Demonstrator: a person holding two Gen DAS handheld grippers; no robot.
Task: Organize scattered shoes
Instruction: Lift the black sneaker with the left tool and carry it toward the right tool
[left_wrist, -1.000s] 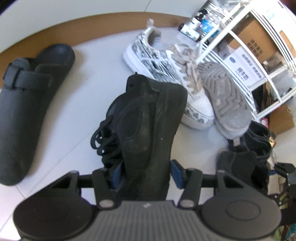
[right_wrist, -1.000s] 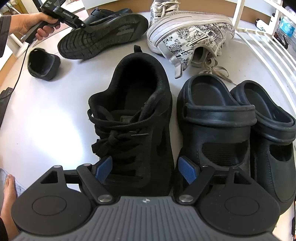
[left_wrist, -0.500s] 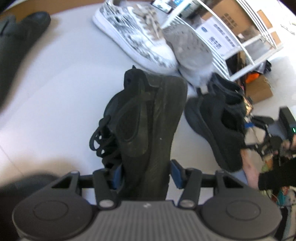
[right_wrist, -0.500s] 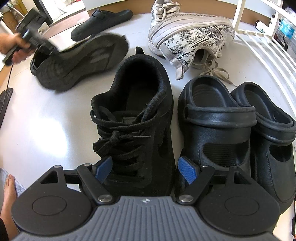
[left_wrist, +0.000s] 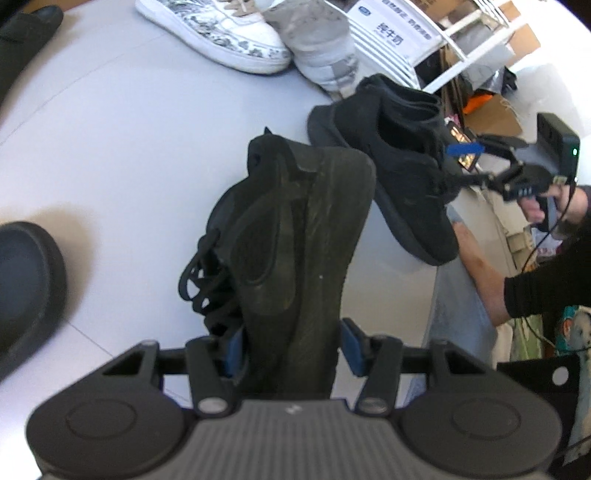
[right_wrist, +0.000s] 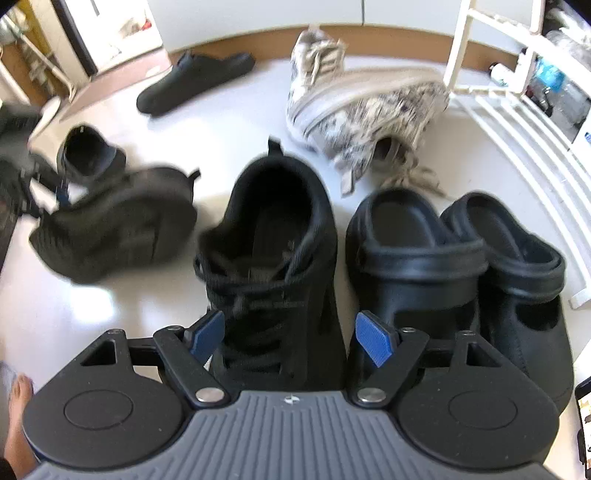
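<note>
Carried sneaker (left_wrist: 295, 236): toe hidden behind gripper body

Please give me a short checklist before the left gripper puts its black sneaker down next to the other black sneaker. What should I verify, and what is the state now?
1. Left gripper grips the carried sneaker firmly: ok, pads on both sides.
2. Carried sneaker upright: not ok, it is turned on its side with the sole showing.
3. Floor to the left of the standing sneaker is free: ok.
4. Right gripper steadies the standing sneaker: cannot tell, the fingers straddle it, contact unclear.
5. Black clogs paired on the other side: ok.
</note>
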